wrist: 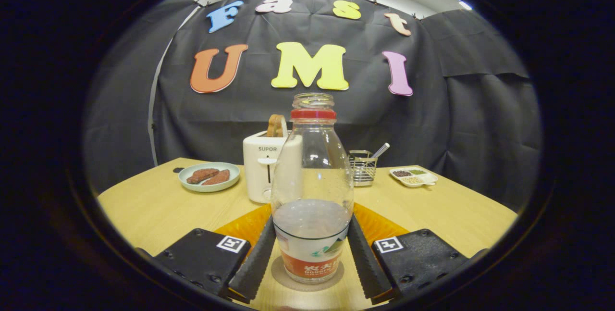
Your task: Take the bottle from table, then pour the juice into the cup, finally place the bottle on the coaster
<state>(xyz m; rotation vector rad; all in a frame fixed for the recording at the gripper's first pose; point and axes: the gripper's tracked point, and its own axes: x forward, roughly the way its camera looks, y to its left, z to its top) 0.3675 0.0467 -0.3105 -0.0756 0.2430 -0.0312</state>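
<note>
A clear plastic bottle (311,181) with a red neck ring and no cap stands upright on a round brown coaster (278,272). Pale liquid fills about its lower third. My gripper (311,227) has one finger on each side of the bottle, and both fingertips (262,248) lie against its wall at the liquid level. The bottle's base rests on the coaster, between the fingers. An orange mat (245,224) lies under and behind the coaster.
Beyond the bottle on the wooden table (153,205) stand a white toaster (262,167) with bread in it, a green plate (209,176) of brown food, a wire basket (362,167) and a small white tray (414,176) of spices.
</note>
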